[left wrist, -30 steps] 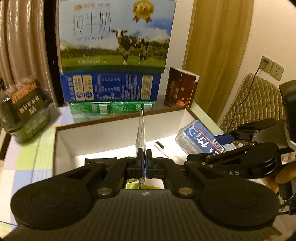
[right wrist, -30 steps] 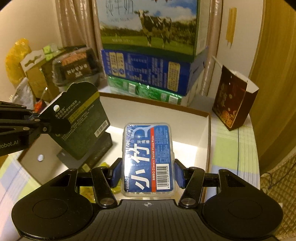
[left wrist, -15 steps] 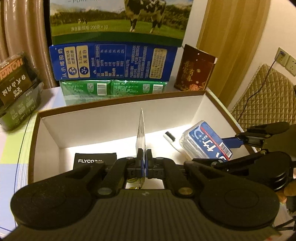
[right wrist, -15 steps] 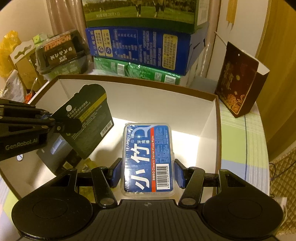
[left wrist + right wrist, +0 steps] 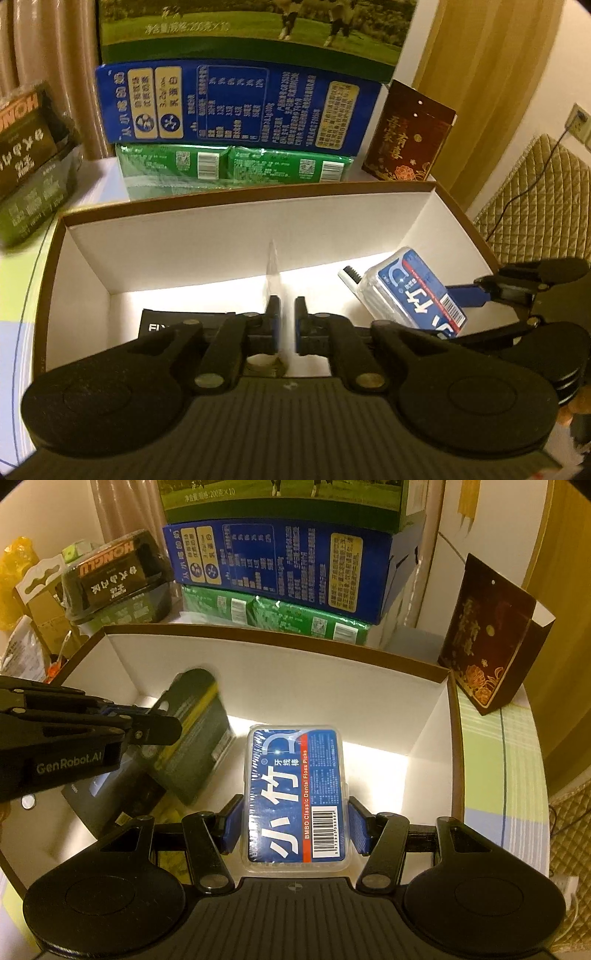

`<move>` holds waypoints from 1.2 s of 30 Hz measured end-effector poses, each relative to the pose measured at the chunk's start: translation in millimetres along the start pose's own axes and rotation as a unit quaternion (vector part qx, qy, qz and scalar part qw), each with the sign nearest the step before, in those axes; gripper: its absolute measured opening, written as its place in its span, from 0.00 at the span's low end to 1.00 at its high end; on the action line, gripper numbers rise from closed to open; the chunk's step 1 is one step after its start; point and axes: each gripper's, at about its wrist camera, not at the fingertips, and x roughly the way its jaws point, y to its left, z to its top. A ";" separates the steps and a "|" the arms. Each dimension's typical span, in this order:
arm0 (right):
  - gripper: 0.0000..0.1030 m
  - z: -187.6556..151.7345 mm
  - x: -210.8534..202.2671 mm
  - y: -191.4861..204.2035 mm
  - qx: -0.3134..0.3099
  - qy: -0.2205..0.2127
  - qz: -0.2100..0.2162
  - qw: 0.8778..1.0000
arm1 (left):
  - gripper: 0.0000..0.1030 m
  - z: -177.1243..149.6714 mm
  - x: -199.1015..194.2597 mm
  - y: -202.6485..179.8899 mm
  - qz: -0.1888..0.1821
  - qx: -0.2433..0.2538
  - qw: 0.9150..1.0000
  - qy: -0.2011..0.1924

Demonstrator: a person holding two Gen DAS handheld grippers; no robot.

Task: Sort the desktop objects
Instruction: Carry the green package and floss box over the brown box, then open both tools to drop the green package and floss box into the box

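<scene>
Now we hover inside the white-walled box (image 5: 424, 716), open floor ahead. Our right gripper (image 5: 295, 829) clamps the floss pick case (image 5: 295, 794), long axis pointing forward; our left gripper (image 5: 286, 325) is opening beside the blurred card (image 5: 195, 734).

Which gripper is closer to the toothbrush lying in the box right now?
Right. The right gripper, shut on the floss box, sits beside the toothbrush; the left gripper is farther off, mid-box, jaws opening.
</scene>
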 end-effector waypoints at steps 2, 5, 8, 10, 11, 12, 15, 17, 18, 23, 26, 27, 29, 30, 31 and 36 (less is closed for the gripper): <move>0.53 -0.4 1.0 -0.2 0.000 0.002 0.001 1.000 | 0.16 -0.3 0.0 2.3 0.000 -0.003 1.000 0.000; 0.53 -1.0 2.9 -0.4 -0.001 0.005 0.000 1.000 | 0.17 -0.5 -2.8 4.4 -0.003 -0.004 1.000 -0.004; 0.53 -1.4 4.5 0.0 -0.001 0.008 0.000 1.000 | 0.19 0.7 -8.3 6.1 -0.009 -0.008 1.000 -0.010; 0.53 -1.2 5.4 1.1 -0.003 0.010 0.002 1.000 | 0.19 2.3 -12.9 7.8 -0.011 -0.011 1.000 -0.016; 0.53 -1.2 5.9 1.7 -0.004 0.011 0.003 1.000 | 0.19 3.3 -15.1 8.8 -0.013 -0.013 1.000 -0.019; 0.53 -1.1 6.4 2.3 -0.005 0.011 0.003 1.000 | 0.19 4.4 -17.0 9.8 -0.013 -0.015 1.000 -0.021; 0.53 -0.5 8.1 3.9 -0.005 0.012 0.004 1.000 | 0.20 7.2 -23.0 13.2 -0.012 -0.019 0.999 -0.028; 0.53 0.1 9.4 4.7 -0.005 0.012 0.004 1.000 | 0.20 8.5 -26.9 15.8 -0.012 -0.024 0.999 -0.032; 0.53 0.2 9.5 4.8 -0.006 0.011 0.005 1.000 | 0.20 8.9 -29.1 16.9 -0.013 -0.026 0.999 -0.034; 0.54 0.7 8.4 3.9 0.001 -0.006 0.012 1.000 | 0.24 8.7 -39.8 21.0 -0.011 -0.031 0.999 -0.042; 0.67 -0.5 1.3 4.4 0.000 -0.014 0.014 1.000 | 0.29 6.6 -45.7 23.6 -0.010 -0.034 0.998 -0.042; 0.71 -1.3 -2.1 4.6 0.000 -0.019 0.016 1.000 | 0.33 5.6 -47.8 24.9 -0.010 -0.036 0.998 -0.042; 0.75 -3.7 -8.4 4.6 -0.001 -0.024 0.019 1.000 | 0.41 2.8 -52.2 26.5 -0.007 -0.039 0.998 -0.041; 0.77 -4.8 -11.2 4.8 -0.001 -0.025 0.020 0.999 | 0.45 1.4 -54.1 26.8 -0.005 -0.038 0.998 -0.041; 0.78 -6.1 -13.6 4.7 0.000 -0.026 0.021 0.999 | 0.47 -0.2 -56.4 26.8 -0.001 -0.036 0.999 -0.041; 0.87 -12.4 -24.7 5.1 0.007 -0.030 0.024 0.999 | 0.61 -7.5 -66.8 26.7 0.012 -0.029 0.999 -0.039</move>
